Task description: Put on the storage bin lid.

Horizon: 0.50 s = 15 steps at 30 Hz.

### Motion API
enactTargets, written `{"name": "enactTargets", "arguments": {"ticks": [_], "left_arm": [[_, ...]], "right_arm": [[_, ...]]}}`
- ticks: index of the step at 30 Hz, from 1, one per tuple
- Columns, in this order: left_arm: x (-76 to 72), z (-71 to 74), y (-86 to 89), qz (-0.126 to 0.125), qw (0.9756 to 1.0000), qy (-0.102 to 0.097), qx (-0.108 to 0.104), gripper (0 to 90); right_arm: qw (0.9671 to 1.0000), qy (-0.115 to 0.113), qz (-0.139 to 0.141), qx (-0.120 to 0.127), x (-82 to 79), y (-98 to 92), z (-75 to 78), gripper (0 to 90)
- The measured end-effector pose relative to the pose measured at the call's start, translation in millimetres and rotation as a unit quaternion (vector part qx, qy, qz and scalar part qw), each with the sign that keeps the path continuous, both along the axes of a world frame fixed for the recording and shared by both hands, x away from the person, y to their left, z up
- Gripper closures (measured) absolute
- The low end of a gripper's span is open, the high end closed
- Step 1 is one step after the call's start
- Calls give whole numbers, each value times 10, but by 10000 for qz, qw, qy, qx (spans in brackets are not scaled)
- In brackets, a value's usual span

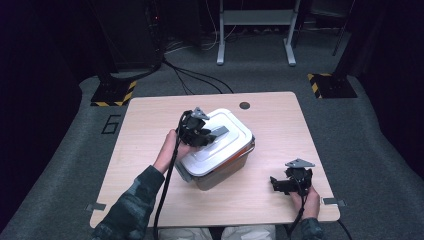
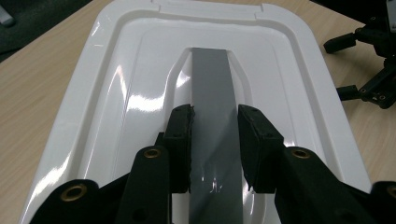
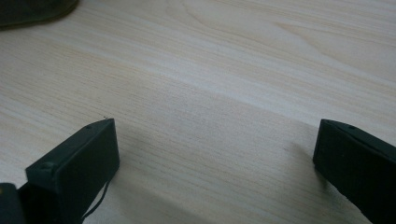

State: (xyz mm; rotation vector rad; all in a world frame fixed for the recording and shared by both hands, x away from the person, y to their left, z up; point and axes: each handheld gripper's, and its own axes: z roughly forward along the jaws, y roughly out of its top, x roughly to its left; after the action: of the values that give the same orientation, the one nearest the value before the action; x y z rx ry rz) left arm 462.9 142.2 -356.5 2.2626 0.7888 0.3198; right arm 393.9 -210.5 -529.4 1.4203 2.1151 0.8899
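Observation:
A white lid [image 1: 227, 145] lies on a grey storage box [image 1: 222, 175] in the middle of the wooden table [image 1: 150, 130]. A flat grey handle [image 1: 220, 132] runs along the lid's middle. My left gripper [image 1: 205, 136] reaches onto the lid from the left, and its jaws are shut on that handle. In the left gripper view the pads of the left gripper [image 2: 215, 128] press both sides of the grey handle [image 2: 212, 77], with the glossy lid [image 2: 130, 93] spreading around it. My right gripper [image 1: 280, 184] rests near the table's front right corner. The right gripper [image 3: 215, 140] stands open over bare wood.
A small dark round grommet [image 1: 244, 105] sits near the table's far edge. Beyond the table are two stand bases with yellow-black stripes [image 1: 114, 93] [image 1: 331, 85] and white desk legs [image 1: 220, 47]. Cables run over the grey floor.

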Motion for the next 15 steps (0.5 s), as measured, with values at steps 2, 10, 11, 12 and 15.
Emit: {"name": "enactTargets", "arguments": {"ticks": [2,10,11,12,15], "left_arm": [[-14,-63,-33,8,10000,45,31,664],[-47,-192,-59,-45,9999,137,58,664],[-50,-195,-58,-51,9999,133,54,664],[-50,-195,-58,-51,9999,133,54,664],[-54,-202,-59,-68,9999,89,63,664]], "right_arm": [[10000,-1,0,1,0,0,0,0],[10000,-11,-3,-1,0,0,-1,0],[10000,-9,-3,-1,0,0,-1,0],[10000,-9,-3,-1,0,0,-1,0],[10000,-7,-4,1,0,0,-1,0]]}}
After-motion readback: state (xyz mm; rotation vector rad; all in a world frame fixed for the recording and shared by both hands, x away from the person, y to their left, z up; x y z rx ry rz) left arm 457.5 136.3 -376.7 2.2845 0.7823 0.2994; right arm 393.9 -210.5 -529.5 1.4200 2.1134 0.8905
